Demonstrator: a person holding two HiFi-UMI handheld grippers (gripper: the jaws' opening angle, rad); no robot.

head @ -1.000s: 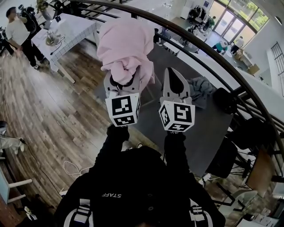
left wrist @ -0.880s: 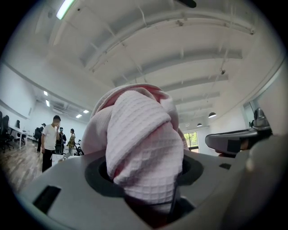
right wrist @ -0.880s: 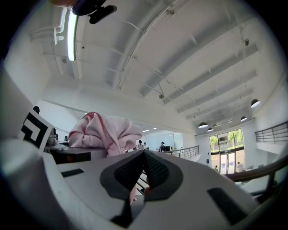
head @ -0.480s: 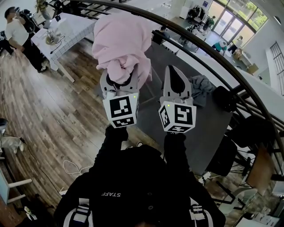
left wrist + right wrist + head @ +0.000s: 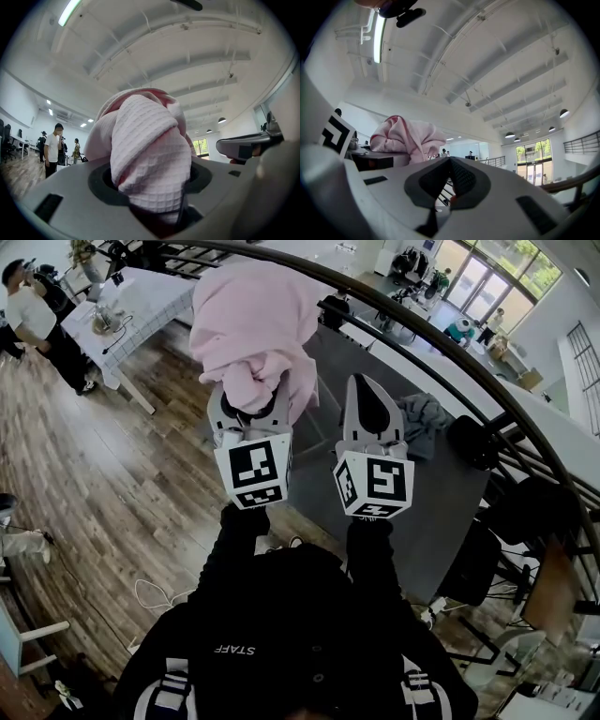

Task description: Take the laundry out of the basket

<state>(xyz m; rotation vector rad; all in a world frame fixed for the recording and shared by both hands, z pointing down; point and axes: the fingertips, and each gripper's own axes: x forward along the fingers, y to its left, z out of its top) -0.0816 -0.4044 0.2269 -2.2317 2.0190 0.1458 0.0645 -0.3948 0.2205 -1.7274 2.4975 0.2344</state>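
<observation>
Left gripper (image 5: 251,409) grips pink cloth (image 5: 253,324); shirt (image 5: 281,615) (black) — "STAFF"

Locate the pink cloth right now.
Head view, upper left of centre: the pink waffle-weave cloth is clamped in the left gripper, held up in front of the dark railing, just left of the shut right gripper.

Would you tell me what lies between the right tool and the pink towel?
Nothing: the head view shows a bare gap from right tool to pink towel.
</observation>
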